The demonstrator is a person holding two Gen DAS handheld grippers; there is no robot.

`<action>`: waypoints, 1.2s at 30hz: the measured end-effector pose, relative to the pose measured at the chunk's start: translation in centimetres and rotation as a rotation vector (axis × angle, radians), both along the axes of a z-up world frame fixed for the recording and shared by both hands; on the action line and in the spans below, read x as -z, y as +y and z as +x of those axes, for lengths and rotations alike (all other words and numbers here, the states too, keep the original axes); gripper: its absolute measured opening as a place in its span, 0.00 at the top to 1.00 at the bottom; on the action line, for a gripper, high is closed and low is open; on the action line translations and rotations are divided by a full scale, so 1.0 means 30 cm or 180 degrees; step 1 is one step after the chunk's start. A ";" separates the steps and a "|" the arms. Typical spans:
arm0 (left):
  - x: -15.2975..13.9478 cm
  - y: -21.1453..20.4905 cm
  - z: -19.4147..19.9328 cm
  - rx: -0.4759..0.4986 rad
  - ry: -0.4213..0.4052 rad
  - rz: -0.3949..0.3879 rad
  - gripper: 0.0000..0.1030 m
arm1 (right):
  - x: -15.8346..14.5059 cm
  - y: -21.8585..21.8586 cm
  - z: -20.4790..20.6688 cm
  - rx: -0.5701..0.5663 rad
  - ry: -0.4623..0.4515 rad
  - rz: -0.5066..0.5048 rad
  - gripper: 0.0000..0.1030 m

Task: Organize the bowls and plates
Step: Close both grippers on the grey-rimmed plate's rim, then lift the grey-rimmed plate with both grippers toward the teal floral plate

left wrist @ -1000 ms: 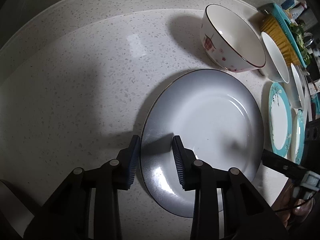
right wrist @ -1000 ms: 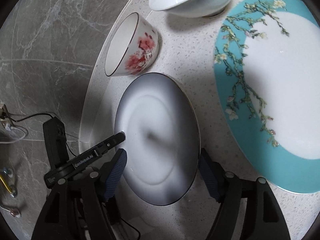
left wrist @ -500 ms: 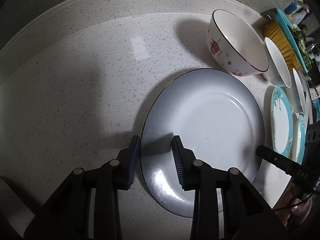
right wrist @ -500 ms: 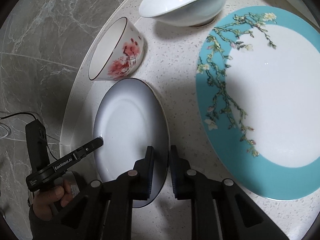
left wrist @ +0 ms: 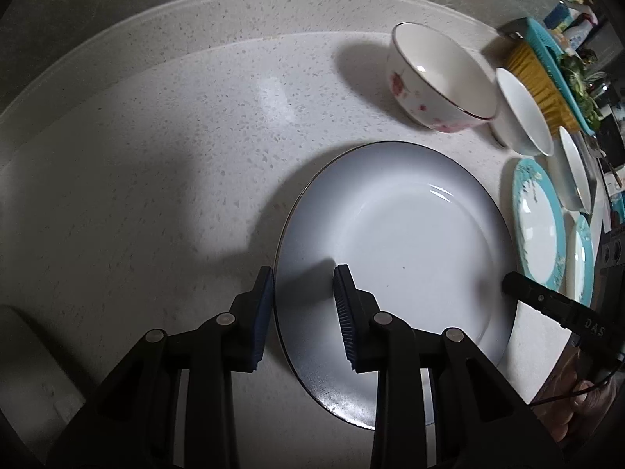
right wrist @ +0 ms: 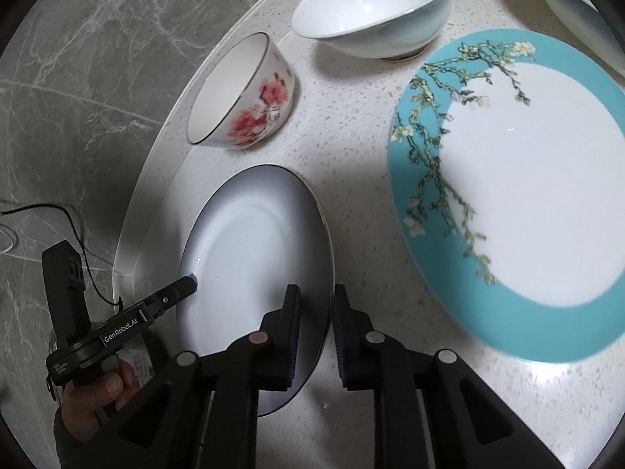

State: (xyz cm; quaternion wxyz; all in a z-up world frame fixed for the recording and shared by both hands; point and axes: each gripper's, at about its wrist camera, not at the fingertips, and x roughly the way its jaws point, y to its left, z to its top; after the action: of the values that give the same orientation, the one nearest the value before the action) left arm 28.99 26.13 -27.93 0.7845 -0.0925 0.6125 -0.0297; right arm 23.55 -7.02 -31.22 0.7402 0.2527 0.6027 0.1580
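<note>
The grey-rimmed plate sits on the speckled white counter near its curved edge and holds nothing. Just beyond it stands the bowl with red blossoms, empty, and beside that a plain white bowl, also empty and tilted on its foot. To the right of the grey-rimmed plate lies a large teal plate with a flowering-branch pattern, bare of food. In the left wrist view a second, smaller teal plate lies past the first, and a teal basket with something yellow and some greens in it stands at the far end of the counter.

The left gripper straddles the near rim of the grey-rimmed plate: one blue pad sits outside the rim and the other rests over the plate's inner face, the jaws narrowly spread with the rim between them. Whether the pads press on the rim cannot be told.

The right gripper holds the opposite rim of the same plate; its jaws have just been closing and now pinch the edge between them. A hand grips the left gripper's handle in the lower corner of the right wrist view.
</note>
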 end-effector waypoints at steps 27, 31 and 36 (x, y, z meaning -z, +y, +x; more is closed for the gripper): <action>-0.091 -0.223 -0.453 0.0437 -0.0231 -0.0102 0.73 | -0.154 -0.160 -0.423 0.0031 -0.0448 -0.0382 0.81; -0.083 -0.243 -0.483 0.0520 -0.0254 -0.0073 0.73 | -0.137 -0.181 -0.470 0.0060 -0.0449 -0.0420 0.80; -0.054 -0.279 -0.535 0.0620 -0.0255 -0.0043 0.73 | -0.112 -0.199 -0.514 0.0100 -0.0430 -0.0495 0.79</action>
State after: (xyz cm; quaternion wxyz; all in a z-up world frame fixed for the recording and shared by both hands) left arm 12.95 17.77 -26.32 0.8011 -0.0365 0.5865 -0.1136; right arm 8.14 -12.99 -27.87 0.7989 0.1927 0.5579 0.1159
